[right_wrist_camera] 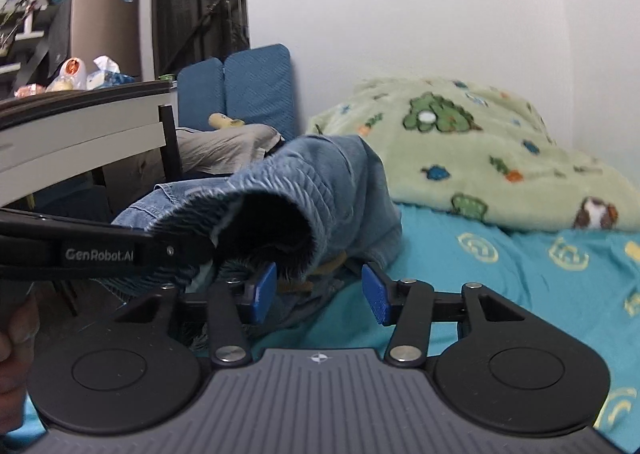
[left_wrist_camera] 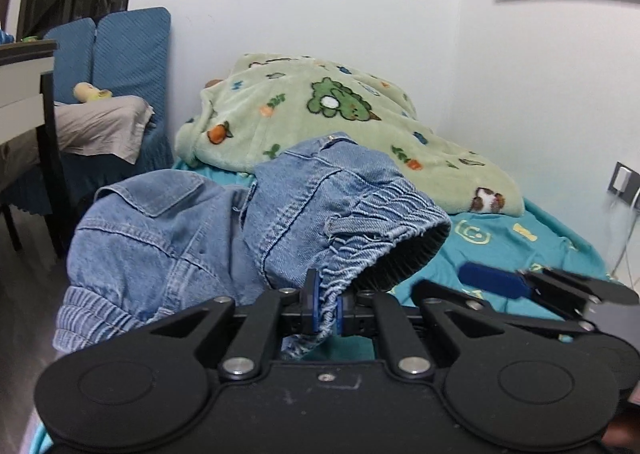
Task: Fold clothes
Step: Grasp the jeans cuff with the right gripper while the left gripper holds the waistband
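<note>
A blue denim garment (left_wrist_camera: 192,238) with an elastic waistband hangs bunched above the teal bed sheet (left_wrist_camera: 520,250). My left gripper (left_wrist_camera: 323,310) is shut on the garment's elastic waistband edge and holds it up. In the right wrist view the same denim garment (right_wrist_camera: 320,190) hangs just ahead, its waistband opening dark inside. My right gripper (right_wrist_camera: 318,294) is open and empty, its blue pads (right_wrist_camera: 376,294) just below the waistband opening. The right gripper also shows in the left wrist view (left_wrist_camera: 496,280) at the right. The left gripper's body (right_wrist_camera: 100,250) crosses the right wrist view at the left.
A green fleece blanket (left_wrist_camera: 320,122) with cartoon prints lies heaped at the back of the bed against the white wall. A blue chair (left_wrist_camera: 128,54) with grey cloth and a white desk (right_wrist_camera: 80,134) stand at the left. A wall socket (left_wrist_camera: 624,182) is at the right.
</note>
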